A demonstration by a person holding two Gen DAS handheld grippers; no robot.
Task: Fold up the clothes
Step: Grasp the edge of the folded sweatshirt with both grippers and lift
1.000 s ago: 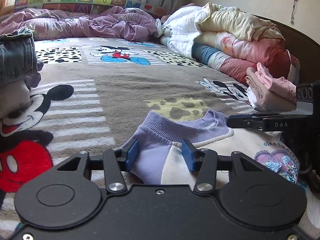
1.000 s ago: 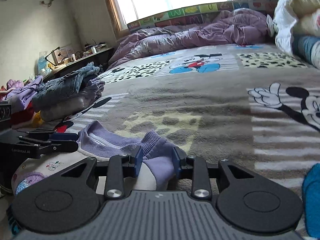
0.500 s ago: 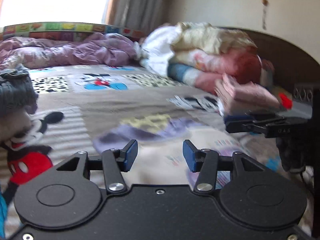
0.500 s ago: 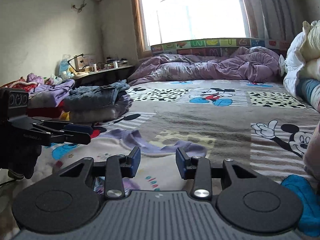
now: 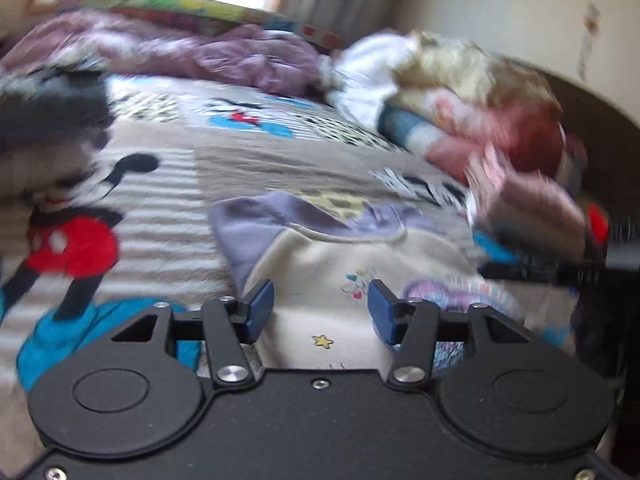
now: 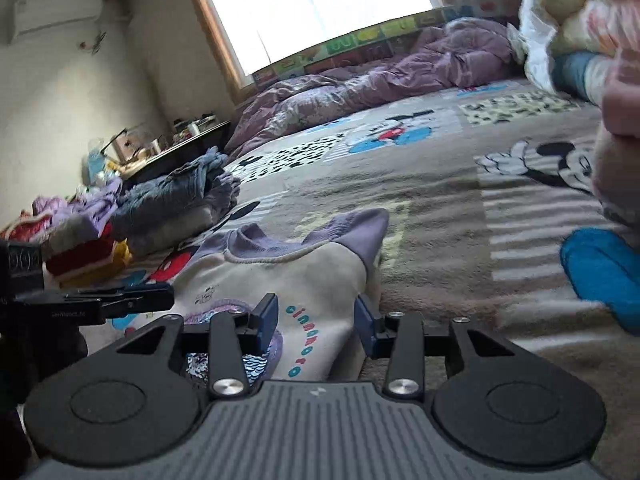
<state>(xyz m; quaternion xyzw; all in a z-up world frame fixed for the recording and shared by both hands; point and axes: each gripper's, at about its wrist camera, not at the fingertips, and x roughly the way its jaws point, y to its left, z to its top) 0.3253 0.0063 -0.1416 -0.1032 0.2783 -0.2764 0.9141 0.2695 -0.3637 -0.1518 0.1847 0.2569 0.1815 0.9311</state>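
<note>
A cream sweatshirt with purple collar and sleeves (image 5: 340, 256) lies flat on the Mickey Mouse blanket (image 5: 256, 168), chest print facing up. My left gripper (image 5: 320, 312) hovers over its lower left part. Its jaws are opening and the blue pads press on nothing. In the right wrist view the same sweatshirt (image 6: 304, 272) spreads ahead of my right gripper (image 6: 316, 320). Those jaws are opening too, with the cloth lying below the pads and not pinched. Each view shows the other gripper at its edge: the right gripper (image 5: 532, 268), and the left gripper (image 6: 120, 300).
Folded jeans and other clothes (image 6: 176, 200) are stacked at the left of the bed, beside a cluttered side table (image 6: 180, 148). Folded pink garments (image 5: 528, 204) and rolled quilts (image 5: 460, 92) line the right side. A purple duvet (image 6: 380, 80) is bunched under the window.
Both grippers let go of the purple sleeve ends and drew back toward the near edge. Their jaws stand wider. The sweatshirt now lies spread out in front of them.
</note>
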